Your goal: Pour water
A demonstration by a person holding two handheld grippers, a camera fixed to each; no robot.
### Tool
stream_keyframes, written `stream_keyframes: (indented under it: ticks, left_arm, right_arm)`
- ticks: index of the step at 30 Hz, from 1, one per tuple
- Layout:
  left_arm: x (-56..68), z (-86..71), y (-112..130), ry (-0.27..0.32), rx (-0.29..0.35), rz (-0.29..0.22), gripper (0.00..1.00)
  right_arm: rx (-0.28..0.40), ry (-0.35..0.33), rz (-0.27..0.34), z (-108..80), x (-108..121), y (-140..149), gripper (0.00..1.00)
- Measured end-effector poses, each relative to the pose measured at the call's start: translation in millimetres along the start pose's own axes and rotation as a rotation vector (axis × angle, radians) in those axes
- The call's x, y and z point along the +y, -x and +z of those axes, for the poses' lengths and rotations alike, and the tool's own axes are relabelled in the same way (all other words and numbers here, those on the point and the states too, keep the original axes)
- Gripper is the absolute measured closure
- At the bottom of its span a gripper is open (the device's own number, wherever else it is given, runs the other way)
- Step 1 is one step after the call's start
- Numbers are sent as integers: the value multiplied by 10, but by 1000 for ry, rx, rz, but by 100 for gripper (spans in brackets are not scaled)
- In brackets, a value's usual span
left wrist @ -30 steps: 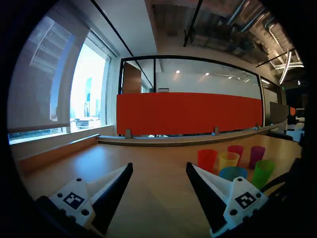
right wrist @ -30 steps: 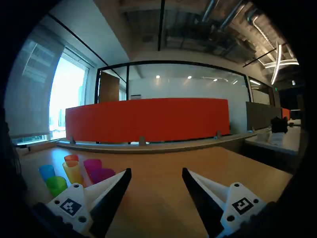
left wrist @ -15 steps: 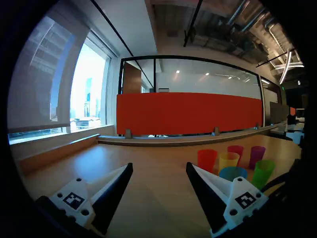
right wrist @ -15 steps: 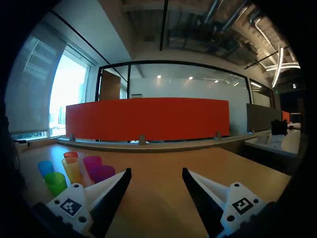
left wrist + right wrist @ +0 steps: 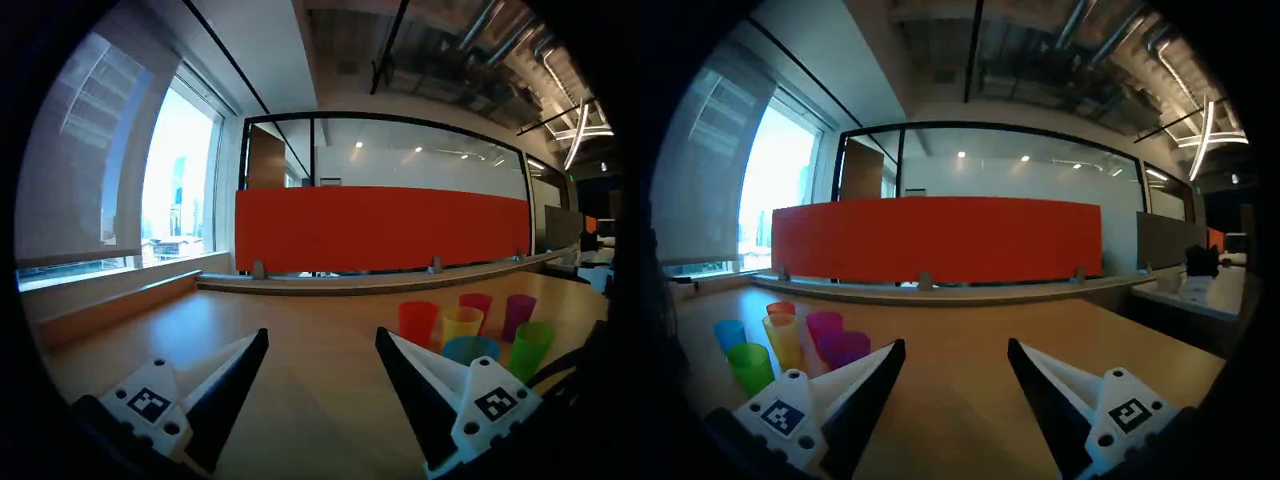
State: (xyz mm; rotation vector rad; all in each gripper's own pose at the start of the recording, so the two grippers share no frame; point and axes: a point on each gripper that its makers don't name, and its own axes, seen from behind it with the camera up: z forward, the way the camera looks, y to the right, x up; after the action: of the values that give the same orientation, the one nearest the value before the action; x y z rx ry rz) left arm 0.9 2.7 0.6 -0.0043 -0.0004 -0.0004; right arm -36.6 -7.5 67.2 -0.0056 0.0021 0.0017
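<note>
Several coloured plastic cups stand grouped on the wooden table [image 5: 312,336]. In the left gripper view they sit right of centre: red cup [image 5: 418,321], yellow cup [image 5: 462,324], blue cup [image 5: 470,349], green cup [image 5: 530,346], purple cup [image 5: 518,314]. My left gripper [image 5: 320,360] is open, low over the table, its right finger just in front of the cups. In the right gripper view the same group is at the left: green cup [image 5: 750,366], blue cup [image 5: 729,334], yellow cup [image 5: 784,338], purple cup [image 5: 844,348]. My right gripper [image 5: 956,364] is open with nothing between its fingers.
An orange divider panel [image 5: 376,228] runs along the table's far edge, with glass walls behind. A window [image 5: 172,200] and a wooden ledge [image 5: 112,300] lie to the left. Another desk with dark objects [image 5: 1200,280] stands to the right.
The right gripper's view has tipped slightly, so the cups sit a little higher in it than before. The left gripper has not moved. Both stay open.
</note>
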Motion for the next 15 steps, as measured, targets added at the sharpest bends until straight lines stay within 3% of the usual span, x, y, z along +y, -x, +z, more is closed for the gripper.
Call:
stream_keyframes:
  ticks: [15]
  left_arm:
    - [0, 0, -2, 0, 0, 0, 0]
  right_arm:
    - [-1, 0, -1, -13, -3, -18, 1]
